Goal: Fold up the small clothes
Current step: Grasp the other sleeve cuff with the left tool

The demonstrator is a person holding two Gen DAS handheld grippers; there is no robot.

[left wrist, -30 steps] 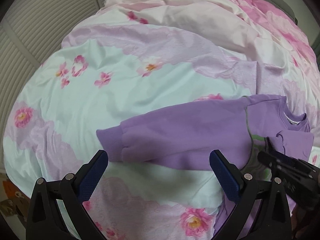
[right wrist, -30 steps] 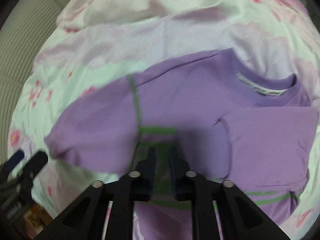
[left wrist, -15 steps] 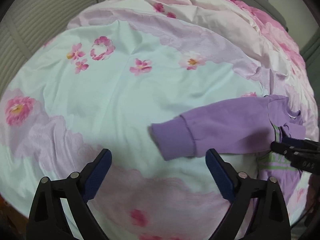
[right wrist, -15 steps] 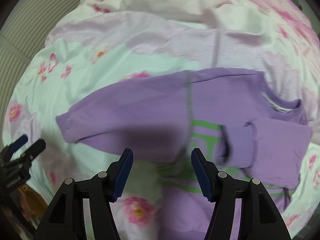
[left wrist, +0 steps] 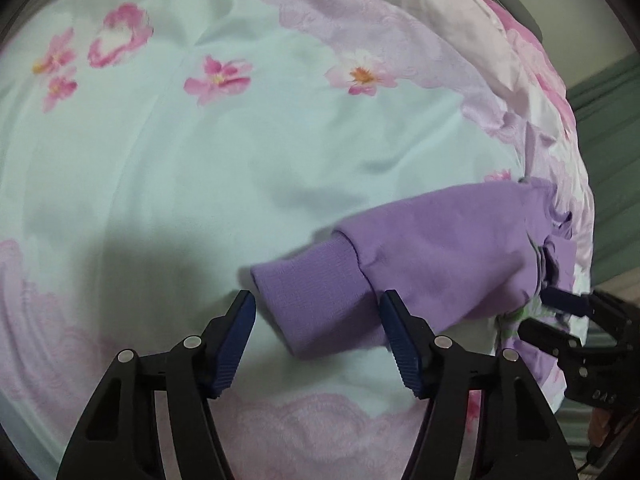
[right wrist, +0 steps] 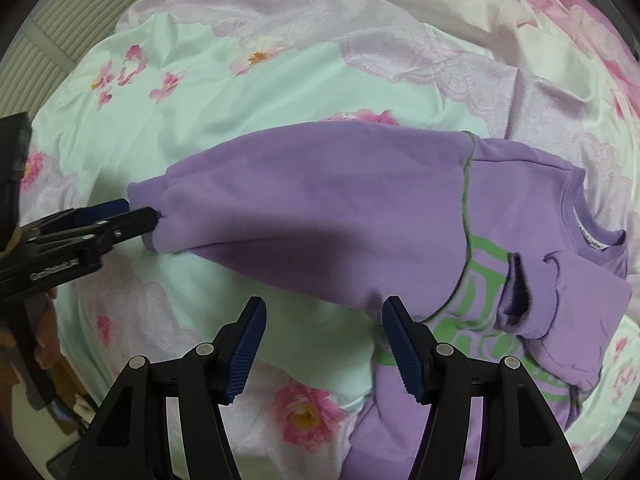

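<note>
A small purple sweatshirt (right wrist: 400,216) with a green print lies on the floral bedsheet. Its left sleeve stretches out toward the left, ending in a ribbed cuff (left wrist: 316,304). The other sleeve is folded across the chest (right wrist: 560,300). My left gripper (left wrist: 316,336) is open, with the cuff lying between its blue pads; it also shows in the right wrist view (right wrist: 132,212), its tips at the cuff. My right gripper (right wrist: 322,344) is open and empty, just in front of the sleeve's armpit; it shows at the right edge of the left wrist view (left wrist: 548,312).
The bedsheet (left wrist: 200,168) is pale mint with pink flowers and lilac lace borders. Rumpled pink bedding (right wrist: 540,20) lies at the far side. A slatted wall (right wrist: 52,40) is on the left beyond the bed edge.
My right gripper opened, let go of the sweatshirt and drew back. My left gripper moved in on the sleeve cuff, which now lies between its open pads.
</note>
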